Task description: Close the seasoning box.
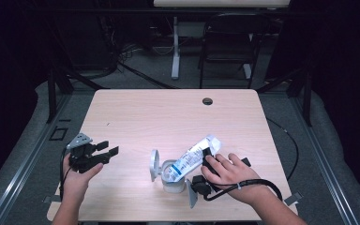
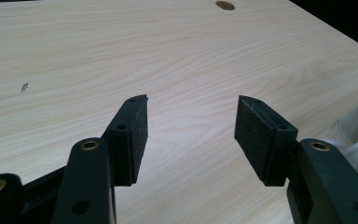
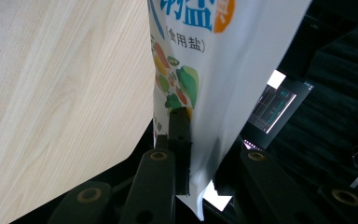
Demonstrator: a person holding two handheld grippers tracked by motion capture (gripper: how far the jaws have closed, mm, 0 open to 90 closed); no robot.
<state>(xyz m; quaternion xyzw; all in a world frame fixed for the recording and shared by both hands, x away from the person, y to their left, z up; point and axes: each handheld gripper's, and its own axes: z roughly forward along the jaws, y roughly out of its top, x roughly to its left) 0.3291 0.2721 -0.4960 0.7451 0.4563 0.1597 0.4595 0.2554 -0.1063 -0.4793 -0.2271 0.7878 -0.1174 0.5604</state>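
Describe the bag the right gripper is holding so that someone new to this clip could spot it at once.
On the wooden table, look near the front edge, right of centre. The salt bag lies tilted with its lower end in the white container with the open flip lid. It is the only printed pouch, white with blue lettering and vegetable pictures.

The table [image 1: 136, 112] is light wood with a little round hole [image 1: 207, 101] near its far edge, at about one o'clock from the middle. A white tub [image 1: 171, 180] stands on the table at about five o'clock, near the front edge. Its round lid [image 1: 155, 165] stands open at its left.
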